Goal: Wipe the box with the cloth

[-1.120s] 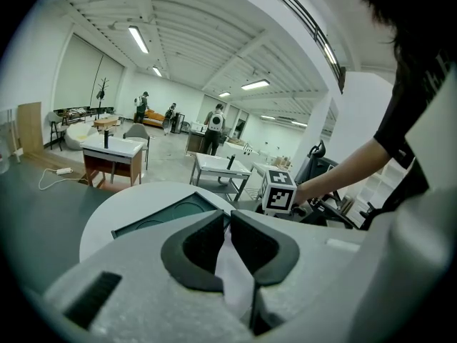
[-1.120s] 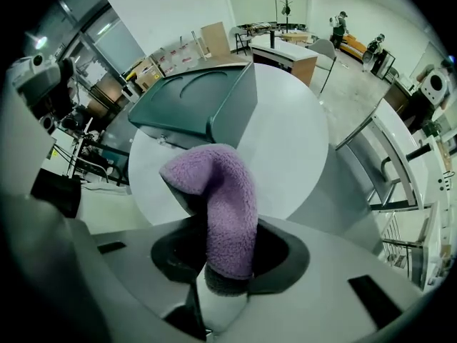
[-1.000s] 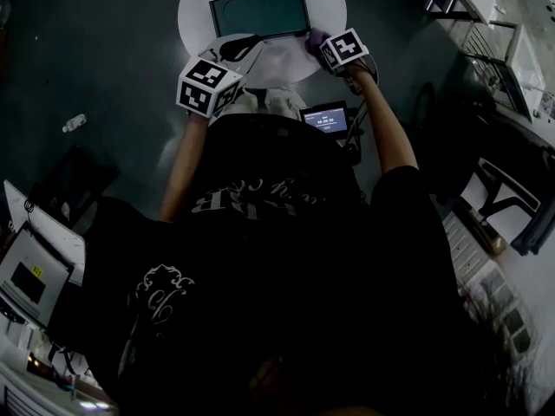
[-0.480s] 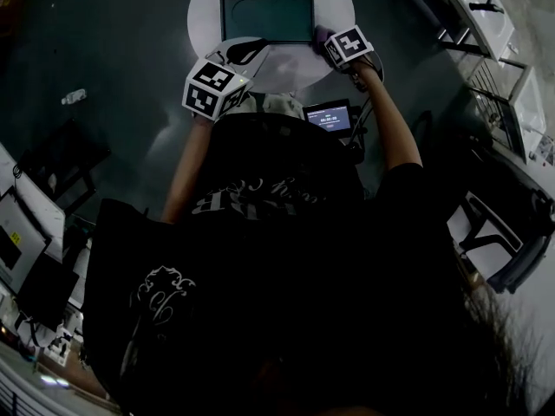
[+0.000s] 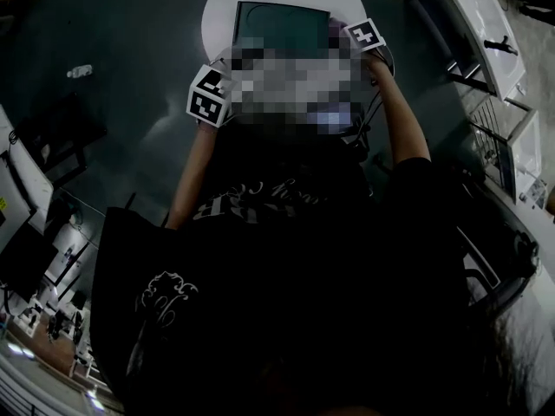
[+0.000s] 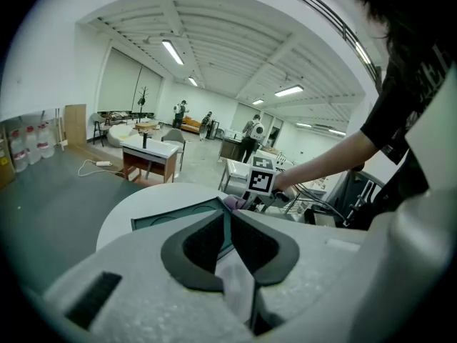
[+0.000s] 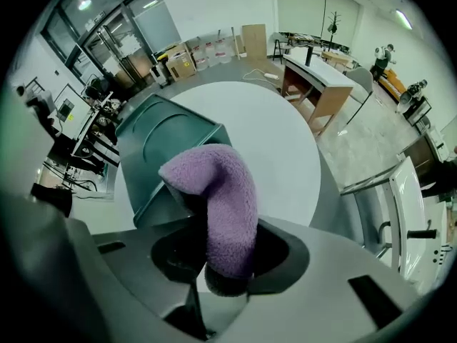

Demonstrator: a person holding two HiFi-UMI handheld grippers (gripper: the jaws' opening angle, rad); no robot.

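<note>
A teal box (image 5: 277,20) lies on a round white table (image 5: 217,7). A mosaic patch hides its near edge and both grippers' jaws in the head view. There the left gripper's marker cube (image 5: 208,94) is at the box's near left and the right one's cube (image 5: 364,35) at its right side. My right gripper (image 7: 221,263) is shut on a purple fleece cloth (image 7: 221,191) that curls over beside the box (image 7: 164,156). My left gripper (image 6: 228,216) is shut, tips against the box's near edge (image 6: 178,216); something pale shows between its jaws lower down.
White shelving and metal frames (image 5: 486,24) stand to the right of the table, desks with screens (image 5: 17,232) to the left. A wooden desk (image 7: 314,77) and a metal chair frame (image 7: 400,191) lie beyond the table. Several people stand far off (image 6: 250,131).
The head view has swung, so the table sits higher and more to the right. Both grippers stay at the box's near side. A mosaic patch now covers the jaws.
</note>
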